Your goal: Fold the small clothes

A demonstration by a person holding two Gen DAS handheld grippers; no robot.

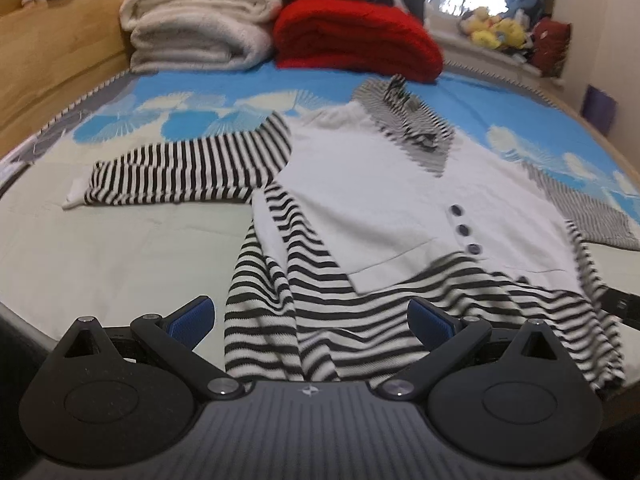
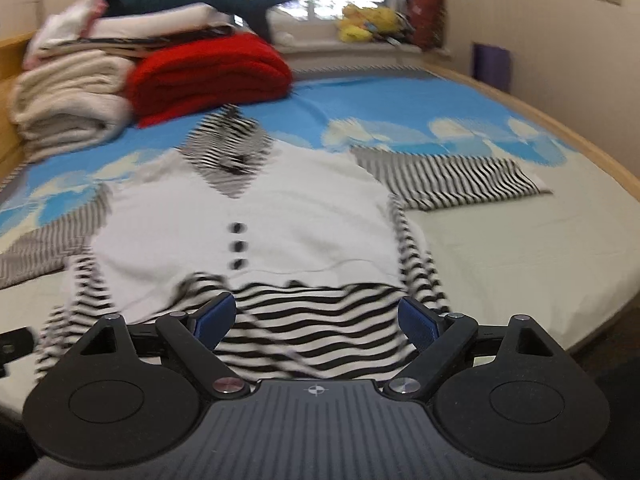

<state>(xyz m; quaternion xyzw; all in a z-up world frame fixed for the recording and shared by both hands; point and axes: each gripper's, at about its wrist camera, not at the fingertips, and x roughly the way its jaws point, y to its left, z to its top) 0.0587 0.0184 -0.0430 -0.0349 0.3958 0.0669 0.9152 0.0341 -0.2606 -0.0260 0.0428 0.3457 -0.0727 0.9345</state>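
A small dress lies front up on the bed: white vest-like bodice with three dark buttons, black-and-white striped collar, sleeves and skirt. It also shows in the right wrist view. Both sleeves are spread sideways, the left sleeve and the right sleeve. My left gripper is open, its jaws apart over the skirt's left hem. My right gripper is open over the skirt's right hem. Neither holds cloth.
Folded cream blankets and a red blanket are stacked at the head of the bed. The bedsheet is pale with a blue patterned band. A wooden bed frame edges the mattress. Plush toys sit on the window sill.
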